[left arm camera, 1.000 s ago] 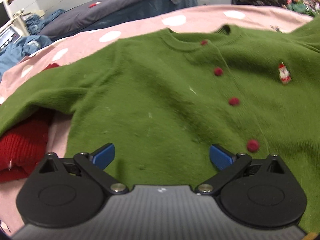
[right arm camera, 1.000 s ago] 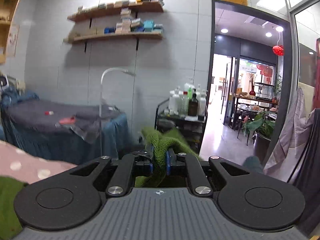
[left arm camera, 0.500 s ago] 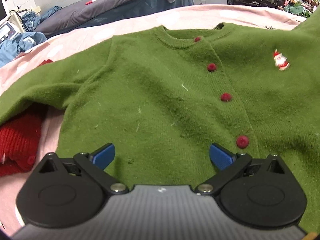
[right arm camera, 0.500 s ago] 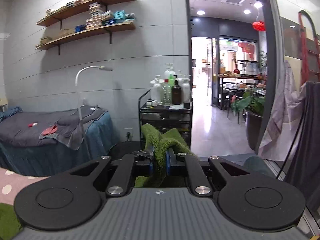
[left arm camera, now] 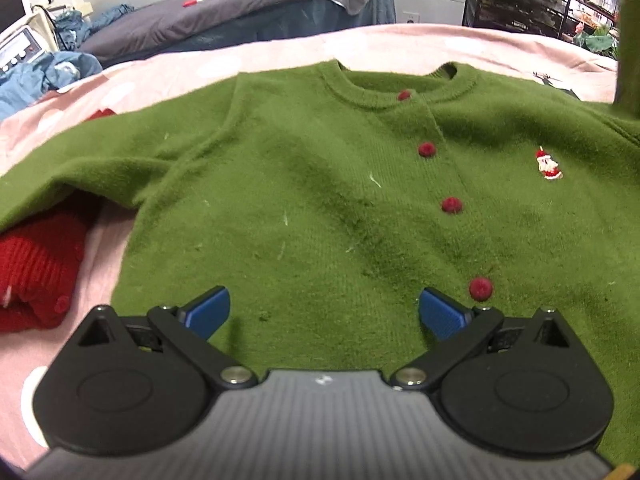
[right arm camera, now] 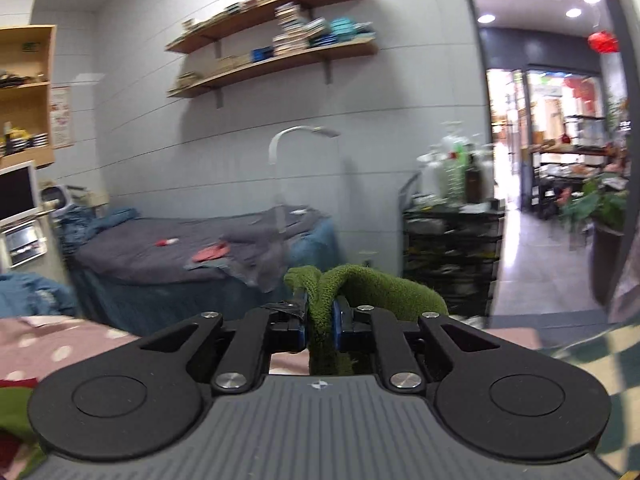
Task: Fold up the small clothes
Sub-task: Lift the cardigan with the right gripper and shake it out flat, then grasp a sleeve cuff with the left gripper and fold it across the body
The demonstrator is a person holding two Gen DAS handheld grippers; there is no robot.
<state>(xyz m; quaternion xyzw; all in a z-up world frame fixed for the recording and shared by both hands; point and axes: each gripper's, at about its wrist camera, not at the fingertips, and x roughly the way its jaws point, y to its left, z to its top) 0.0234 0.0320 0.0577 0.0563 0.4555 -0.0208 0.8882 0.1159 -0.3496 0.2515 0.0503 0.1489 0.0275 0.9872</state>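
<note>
- Cardigan point(left arm camera: 312, 208) is lying front-up and spread out on a pink spread point(left arm camera: 440, 46) with pale dots — green fuzzy knit, round ribbed neck, buttoned shut.
- Four red buttons point(left arm camera: 452, 205) are running down its placket, from the collar toward the hem.
- A small Santa charm point(left arm camera: 549, 165) is sitting on the chest, to the right of the buttons in the left wrist view.
- Pale lint flecks are showing across the knit, and a soft crease is running diagonally through the middle.
- One sleeve is stretching out to the picture's left, draping over a red knit point(left arm camera: 36, 268) that is lying partly under it.
- Left gripper point(left arm camera: 324, 312) is hovering over the lower part of the cardigan, tilted down at it, its blue pads point(left arm camera: 210, 307) standing wide apart with nothing between them.
- Right gripper point(right arm camera: 320, 320) is pointing nearly level toward the room — its jaws are pinching a fold of the green knit point(right arm camera: 362, 288), which is bulging up and over past the fingertips.
- Its jaws have just been easing apart a little, with the knit clamped between them.
- The right wrist view is motion-blurred; a bed point(right arm camera: 168, 252), wall shelves point(right arm camera: 276, 56) and a doorway are showing behind.
- No readable writing or brand is showing anywhere.
</note>
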